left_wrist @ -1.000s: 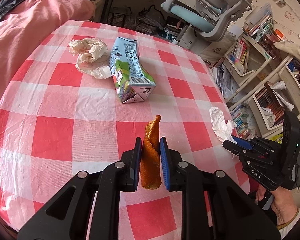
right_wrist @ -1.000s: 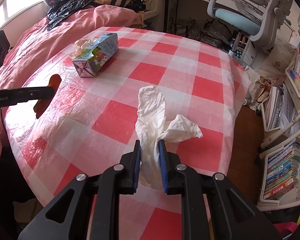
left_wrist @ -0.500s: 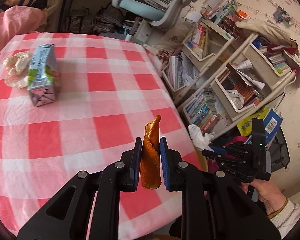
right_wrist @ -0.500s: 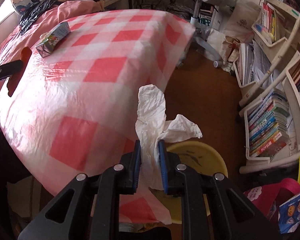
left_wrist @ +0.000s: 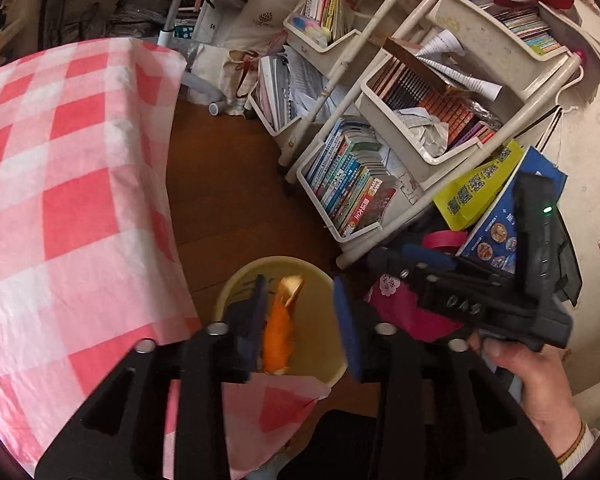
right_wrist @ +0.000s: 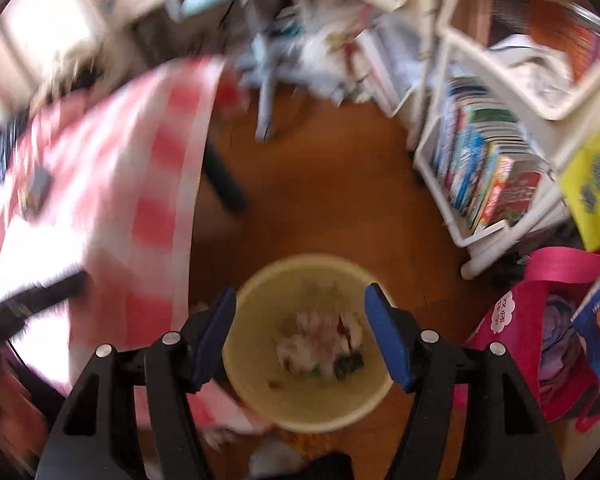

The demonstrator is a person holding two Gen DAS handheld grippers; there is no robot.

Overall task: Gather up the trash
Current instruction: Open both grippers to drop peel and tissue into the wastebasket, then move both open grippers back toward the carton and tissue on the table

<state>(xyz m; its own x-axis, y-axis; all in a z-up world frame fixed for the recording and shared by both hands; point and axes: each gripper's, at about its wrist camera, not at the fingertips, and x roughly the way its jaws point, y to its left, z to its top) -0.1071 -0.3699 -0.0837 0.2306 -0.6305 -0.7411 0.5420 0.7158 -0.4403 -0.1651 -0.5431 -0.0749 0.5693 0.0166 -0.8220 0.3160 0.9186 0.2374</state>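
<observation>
Since half second ago, both my claws swung off table, now over yellow bin (left_wrist: 236,284). Right claw (right_wrist: 300,336) spread wide, tissue dropped inside. Left claw (left_wrist: 300,320) released; orange peel (left_wrist: 278,326) upright against left pad, bin directly beneath.

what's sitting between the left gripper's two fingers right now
Left wrist view: an orange peel against the left finger, above the yellow bin.
</observation>
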